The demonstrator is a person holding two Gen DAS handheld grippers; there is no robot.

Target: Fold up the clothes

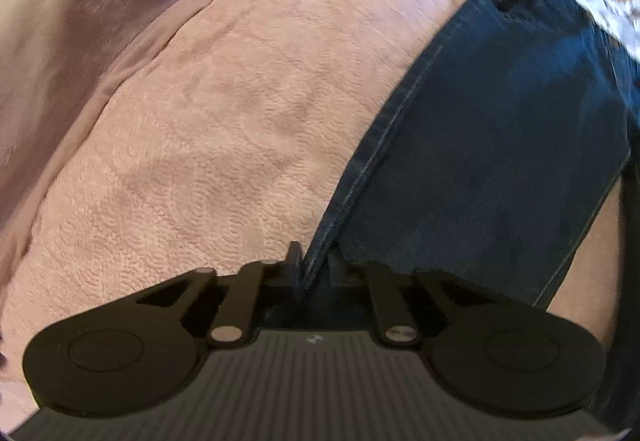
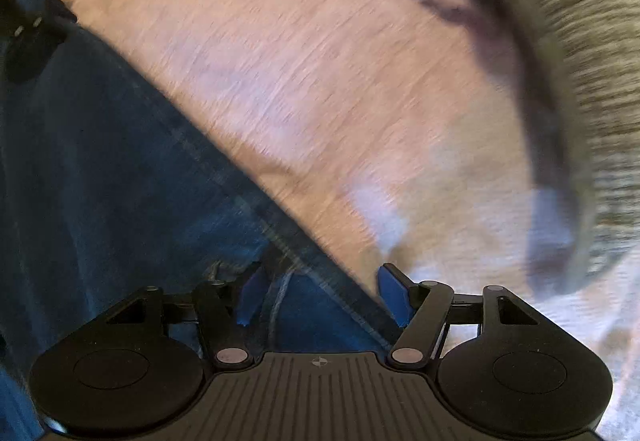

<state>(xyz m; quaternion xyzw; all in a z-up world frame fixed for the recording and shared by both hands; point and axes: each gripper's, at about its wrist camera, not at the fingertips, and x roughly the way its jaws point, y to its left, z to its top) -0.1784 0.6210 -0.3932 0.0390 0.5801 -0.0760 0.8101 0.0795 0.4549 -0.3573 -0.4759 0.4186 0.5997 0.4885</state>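
Between the left fingers: the left gripper (image 1: 314, 261) is pressed nearly together on the stitched side seam of the dark blue jeans (image 1: 500, 161), pinching that edge.
Between the right fingers: the right gripper (image 2: 324, 293) stands part-spread, its blue pads either side of the jeans' edge; denim lies in the gap, but blur hides whether the pads press on it.
Jeans: laid flat across a pink textured bedspread (image 1: 220, 141), one long hemmed edge running from one gripper to the other.
Beyond the jeans: a smoother pink sheet (image 1: 80, 21) on one side, a grey knitted cloth (image 2: 580, 61) on the other.
Risk, right side: probably the weak point; if it lifts before closing fully, the edge could slip out and the fold go crooked.
Risk, left side: the pinch sits right on the seam, so a sharp tug might pull it free.
Risk, beneath: closing low could catch the bedspread with the denim.
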